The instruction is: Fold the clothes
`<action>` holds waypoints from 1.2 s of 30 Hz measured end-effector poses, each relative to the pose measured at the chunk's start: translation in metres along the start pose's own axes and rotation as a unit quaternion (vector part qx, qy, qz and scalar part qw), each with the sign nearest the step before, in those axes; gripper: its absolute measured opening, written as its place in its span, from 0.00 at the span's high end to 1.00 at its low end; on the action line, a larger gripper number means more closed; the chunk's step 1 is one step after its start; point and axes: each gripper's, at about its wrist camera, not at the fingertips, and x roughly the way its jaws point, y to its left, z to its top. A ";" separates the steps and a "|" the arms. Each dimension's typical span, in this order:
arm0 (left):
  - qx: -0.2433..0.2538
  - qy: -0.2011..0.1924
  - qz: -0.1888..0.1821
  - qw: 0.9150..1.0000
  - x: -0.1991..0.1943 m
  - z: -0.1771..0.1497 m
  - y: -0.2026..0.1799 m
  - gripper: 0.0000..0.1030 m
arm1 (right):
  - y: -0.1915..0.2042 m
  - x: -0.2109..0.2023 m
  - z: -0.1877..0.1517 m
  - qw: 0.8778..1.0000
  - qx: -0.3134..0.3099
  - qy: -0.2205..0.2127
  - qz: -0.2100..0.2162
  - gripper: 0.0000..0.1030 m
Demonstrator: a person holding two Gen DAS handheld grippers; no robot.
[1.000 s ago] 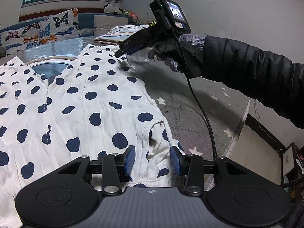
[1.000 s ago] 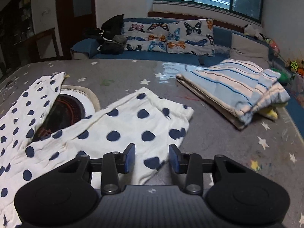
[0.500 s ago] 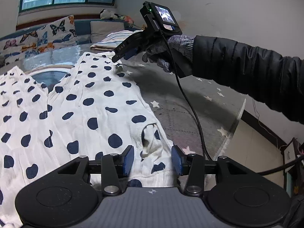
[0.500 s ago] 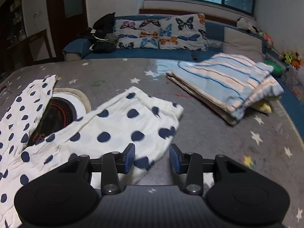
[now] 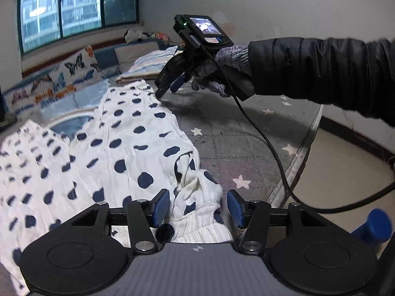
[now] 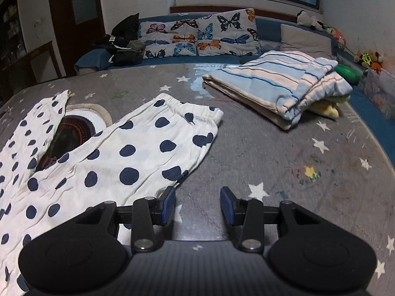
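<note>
Polka-dot trousers (image 6: 103, 162) spread flat on the star-print table cover (image 6: 271, 153), both grippers unloaded.

The trousers lie ahead and to the left of the right gripper (image 6: 197, 207), whose jaws stand apart over bare cover just beside the garment's edge; the gathered elastic end (image 6: 190, 106) lies further ahead of it; the fabric judges thin, light, limp and wrinkle-prone, likely to sag and slide when lifted; a folded striped blanket (image 6: 276, 86) sits well ahead to the right; the left gripper (image 5: 197, 208) has its jaws apart with a bunched elastic cuff (image 5: 197, 212) between the pads, contact uncertain; this doubled hem looks the firmest hold; a pinch through all layers is advised.
</note>
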 end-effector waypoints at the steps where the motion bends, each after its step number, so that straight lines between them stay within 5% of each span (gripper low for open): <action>1: 0.006 0.001 0.002 1.000 0.000 -0.001 -0.001 0.47 | 0.000 0.000 -0.001 1.000 0.002 0.000 0.000 0.61; 14: 0.048 0.014 0.001 0.999 0.010 -0.006 -0.010 0.65 | -0.005 0.011 0.008 1.000 0.023 -0.010 -0.005 0.61; 24: -0.002 0.004 -0.018 1.000 0.003 -0.002 0.007 0.85 | -0.013 0.039 0.037 0.999 0.046 -0.015 -0.008 0.63; 32: -0.042 -0.006 -0.028 0.999 -0.010 0.000 0.016 0.86 | -0.015 0.063 0.048 0.999 0.049 -0.013 -0.017 0.69; 36: -0.059 -0.011 -0.033 0.998 -0.015 0.000 0.019 0.87 | -0.014 0.067 0.050 0.998 0.045 -0.017 -0.026 0.82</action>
